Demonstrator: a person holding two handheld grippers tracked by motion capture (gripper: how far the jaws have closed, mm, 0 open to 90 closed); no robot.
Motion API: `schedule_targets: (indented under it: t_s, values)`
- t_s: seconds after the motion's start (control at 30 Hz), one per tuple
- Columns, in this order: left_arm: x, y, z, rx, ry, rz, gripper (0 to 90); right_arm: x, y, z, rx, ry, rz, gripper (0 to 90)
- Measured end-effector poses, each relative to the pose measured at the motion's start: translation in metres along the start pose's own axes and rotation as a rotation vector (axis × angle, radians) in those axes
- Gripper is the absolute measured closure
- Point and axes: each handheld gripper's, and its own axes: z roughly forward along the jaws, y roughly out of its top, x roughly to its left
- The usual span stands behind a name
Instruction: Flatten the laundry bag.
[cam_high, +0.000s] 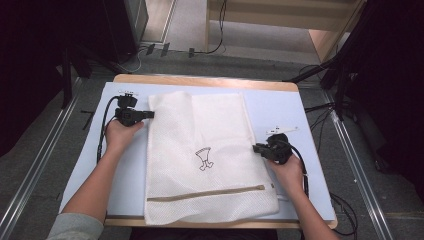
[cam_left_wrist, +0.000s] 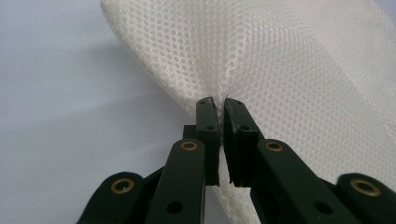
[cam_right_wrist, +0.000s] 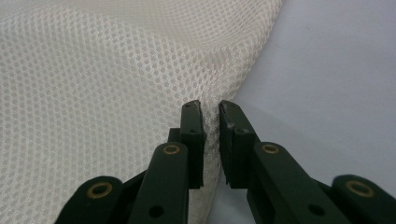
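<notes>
L forearm: we reach in from bottom left, bare, grey sleeve at elbow.
L gripper (cam_high: 150, 114): jaws level, pointing right, nearly together, slim gap, mesh edge between.
R gripper (cam_high: 255, 148): jaws pointing left, narrow gap, mesh edge between.
R hand (cam_high: 288, 167): wrapped round body.

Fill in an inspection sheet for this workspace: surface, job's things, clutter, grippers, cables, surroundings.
Surface: pale blue mat on a wooden table.
Job's things: white mesh laundry bag lying flat, zipper along its near end, small black drawing at its middle.
Clutter: nothing seen.
Grippers: left gripper at the bag's left edge, mesh pinched in a narrow gap between the jaws; right gripper at the bag's right edge, gap slightly wider, mesh edge between the jaws.
Cables: one black cable trails from each gripper; more cables lie on the floor beyond the table.
Surroundings: grey floor, metal rails at both sides, dark stands, a wooden unit at the back.
</notes>
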Motion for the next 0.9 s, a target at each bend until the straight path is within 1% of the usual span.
schedule_targets:
  t_s: [0.07, 0.1, 0.13, 0.17, 0.2, 0.23, 0.27, 0.3, 0.33, 0.37, 0.4, 0.43, 0.47, 0.5, 0.53, 0.57, 0.6, 0.63, 0.7, 0.73, 0.77, 0.83, 0.9]
  values:
    - [0.001, 0.000, 0.000, 0.006, 0.001, -0.001, 79.0, -0.001, 0.000, 0.000, -0.007, 0.005, 0.008, 79.8]
    - [0.002, -0.001, -0.001, 0.005, -0.004, -0.011, 72.7, -0.001, 0.000, -0.001, -0.010, 0.008, 0.007, 76.8]
    - [0.003, -0.002, -0.005, 0.009, -0.004, -0.028, 62.3, -0.001, 0.000, -0.002, -0.011, 0.010, -0.004, 70.0]
    - [0.003, -0.002, -0.005, 0.009, -0.004, -0.028, 59.4, -0.001, 0.000, -0.002, -0.011, 0.010, -0.004, 70.0]
    - [0.001, -0.003, -0.010, 0.020, 0.002, -0.004, 55.6, -0.001, 0.001, -0.005, -0.022, 0.018, -0.002, 67.8]
    - [0.001, -0.003, -0.010, 0.020, 0.002, -0.004, 53.1, -0.001, 0.001, -0.005, -0.022, 0.018, -0.002, 67.8]
    - [-0.001, -0.004, -0.013, 0.034, 0.007, 0.003, 53.1, -0.001, 0.002, -0.006, -0.027, 0.017, -0.005, 66.5]
    - [-0.002, -0.007, -0.017, 0.027, 0.004, 0.004, 50.9, 0.000, 0.003, -0.010, -0.036, 0.018, -0.009, 64.2]
    - [-0.005, -0.012, -0.025, 0.004, -0.015, 0.003, 50.4, 0.000, 0.004, -0.015, -0.064, 0.039, -0.003, 60.8]
    - [-0.005, -0.012, -0.025, 0.004, -0.015, 0.003, 50.3, 0.001, 0.005, -0.017, -0.076, 0.047, -0.005, 59.5]
    - [-0.009, -0.016, -0.032, 0.010, -0.021, 0.001, 49.7, 0.003, 0.006, -0.019, -0.079, 0.050, -0.007, 58.6]
    - [-0.009, -0.016, -0.032, 0.010, -0.021, 0.001, 49.1, 0.003, 0.006, -0.019, -0.079, 0.050, -0.007, 58.6]
    - [-0.015, -0.023, -0.040, 0.004, -0.027, 0.015, 48.8, 0.007, 0.005, -0.023, -0.093, 0.059, -0.023, 56.1]
    - [-0.015, -0.023, -0.040, 0.004, -0.027, 0.015, 48.6, 0.007, 0.005, -0.023, -0.093, 0.059, -0.023, 56.1]
    - [-0.022, -0.031, -0.047, 0.018, -0.025, 0.035, 47.7, 0.009, 0.004, -0.027, -0.096, 0.062, -0.035, 54.2]
    - [-0.022, -0.031, -0.047, 0.018, -0.025, 0.035, 47.4, 0.009, 0.004, -0.027, -0.096, 0.062, -0.035, 54.2]
    - [-0.027, -0.036, -0.051, 0.017, -0.020, 0.047, 47.4, 0.009, 0.004, -0.028, -0.100, 0.063, -0.042, 53.6]
    - [-0.030, -0.040, -0.054, 0.017, -0.025, 0.054, 47.1, 0.008, 0.003, -0.029, -0.105, 0.064, -0.040, 52.3]
    - [-0.036, -0.050, -0.060, 0.015, -0.013, 0.064, 45.5, 0.005, 0.001, -0.031, -0.116, 0.071, -0.032, 49.4]
    - [-0.038, -0.056, -0.064, 0.013, -0.016, 0.070, 44.5, 0.004, -0.003, -0.031, -0.120, 0.083, -0.031, 48.4]
    - [-0.038, -0.056, -0.064, 0.013, -0.016, 0.070, 44.0, 0.004, -0.003, -0.031, -0.120, 0.083, -0.031, 48.4]
    - [-0.042, -0.067, -0.067, 0.012, -0.018, 0.067, 43.6, 0.003, -0.006, -0.030, -0.112, 0.072, -0.056, 46.9]
    - [-0.045, -0.074, -0.068, 0.015, -0.022, 0.062, 43.1, 0.003, -0.008, -0.029, -0.102, 0.062, -0.061, 46.4]
